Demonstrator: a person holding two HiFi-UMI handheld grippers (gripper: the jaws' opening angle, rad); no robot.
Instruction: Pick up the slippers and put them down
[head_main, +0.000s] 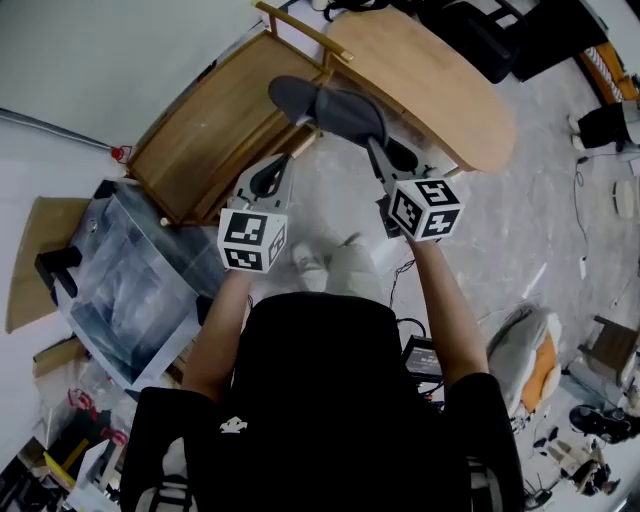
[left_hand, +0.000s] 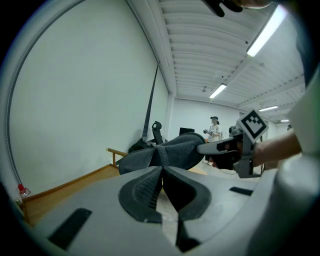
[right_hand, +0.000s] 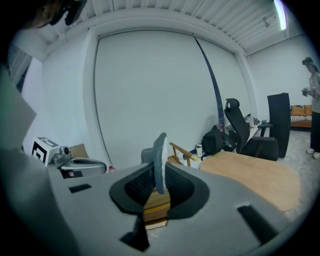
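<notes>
A dark grey slipper (head_main: 345, 112) hangs in the air over the wooden furniture, with my right gripper (head_main: 378, 148) shut on it. In the right gripper view the slipper (right_hand: 160, 160) stands on edge between the pads, its pale rim showing. My left gripper (head_main: 298, 148) is just left of and below the slipper, its tips close to the underside. In the left gripper view the pads (left_hand: 147, 190) meet with nothing visible between them. The slipper (left_hand: 170, 152) lies right beyond the tips, and the right gripper (left_hand: 222, 146) reaches in from the right to hold it.
A round-ended wooden tabletop (head_main: 430, 80) and a low wooden frame (head_main: 205, 130) lie under the grippers. A plastic-wrapped bundle (head_main: 130, 290) and cardboard (head_main: 40, 255) are at the left. An office chair (right_hand: 240, 125) stands by the wall. A person (left_hand: 215, 129) is far off.
</notes>
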